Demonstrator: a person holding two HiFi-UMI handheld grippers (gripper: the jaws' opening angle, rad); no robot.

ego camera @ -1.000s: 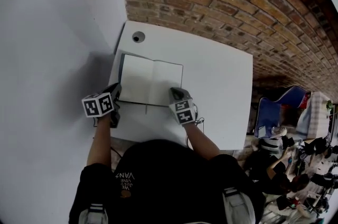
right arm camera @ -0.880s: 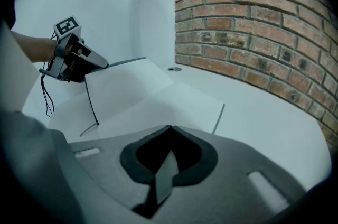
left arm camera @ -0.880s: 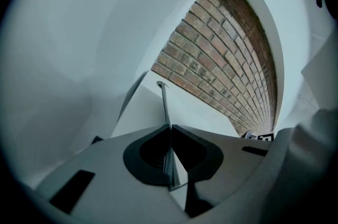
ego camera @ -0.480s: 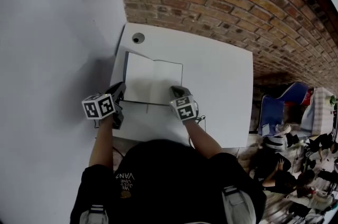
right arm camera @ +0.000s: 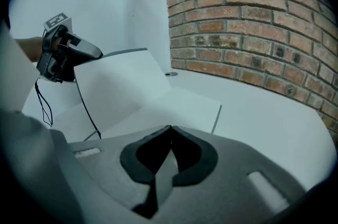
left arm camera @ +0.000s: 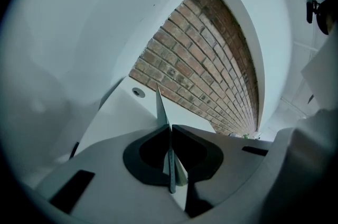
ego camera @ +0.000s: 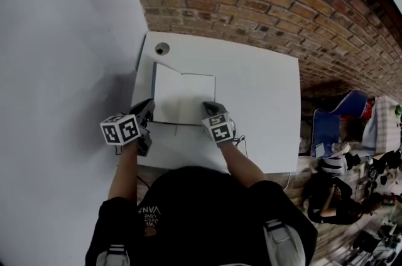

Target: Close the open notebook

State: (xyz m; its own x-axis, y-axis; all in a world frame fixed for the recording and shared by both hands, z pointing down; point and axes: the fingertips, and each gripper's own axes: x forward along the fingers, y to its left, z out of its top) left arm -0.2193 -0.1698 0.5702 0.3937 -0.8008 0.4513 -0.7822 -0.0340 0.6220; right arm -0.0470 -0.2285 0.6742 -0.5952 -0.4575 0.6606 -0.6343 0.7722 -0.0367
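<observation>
Head view: pinches the notebook (ego camera: 182, 98) by its left cover (ego camera: 164, 92) with the left gripper (ego camera: 148, 109), holding it tilted up off the white table (ego camera: 264, 89) below the brick wall (ego camera: 251, 1); rests the right gripper (ego camera: 207, 109) at the near edge of the right page (ego camera: 198, 95). Left gripper view: clamps jaws tight on the cover's thin edge. Right gripper view: shows jaws closed tip to tip, over the flat right page.
</observation>
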